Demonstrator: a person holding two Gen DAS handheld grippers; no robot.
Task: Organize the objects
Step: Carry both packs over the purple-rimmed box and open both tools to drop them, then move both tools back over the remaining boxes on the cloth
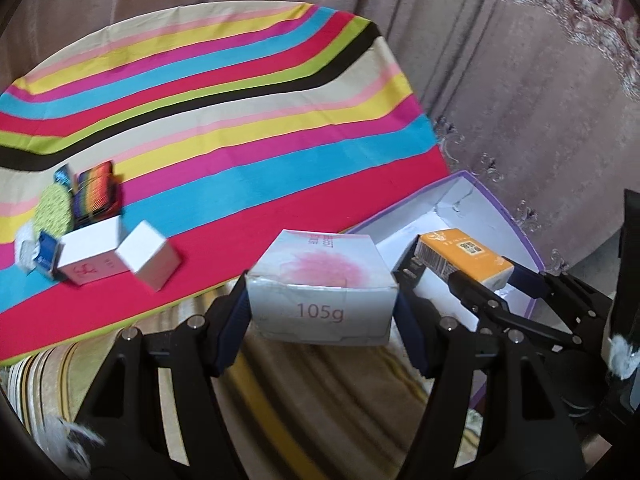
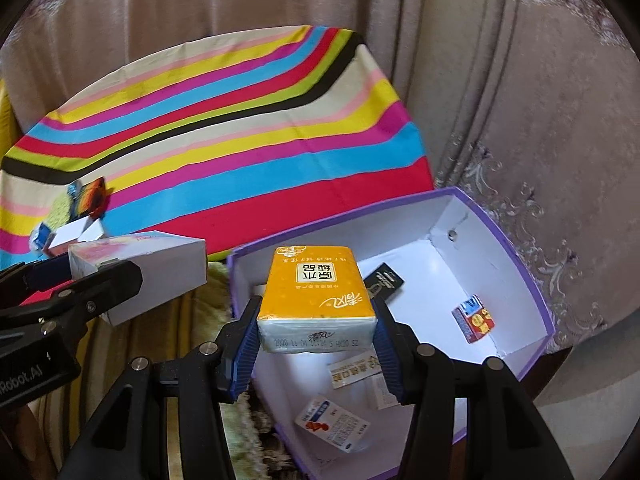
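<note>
Left wrist view: the left gripper point(image 1: 322, 308) is clamped on a white box with a pink blotch point(image 1: 320, 280), its blue pads pressing both short sides, the box held in the air off the near edge of the striped cloth point(image 1: 240, 128). Just to its right the right gripper point(image 1: 464, 276) pinches an orange tissue pack point(image 1: 464, 258) over the purple-rimmed box point(image 1: 516, 220). Farther left on the cloth sits a small cluster: two white cartons point(image 1: 116, 258) touching each other, a rainbow-coloured box point(image 1: 96, 192) behind them, and what may be a green round item, too blurred to name.

From the right wrist camera, the pack point(image 2: 316, 284) sits squarely between the closed-in blue pads (printed side up), hanging above the open box's point(image 2: 500, 248) white interior. Inside lie several small packets: a black one point(image 2: 384, 282) behind the pack, a red-and-blue one point(image 2: 473, 319) near the right wall, and a white leaflet-like packet point(image 2: 334, 424) at the near end. Curtains hang behind.
</note>
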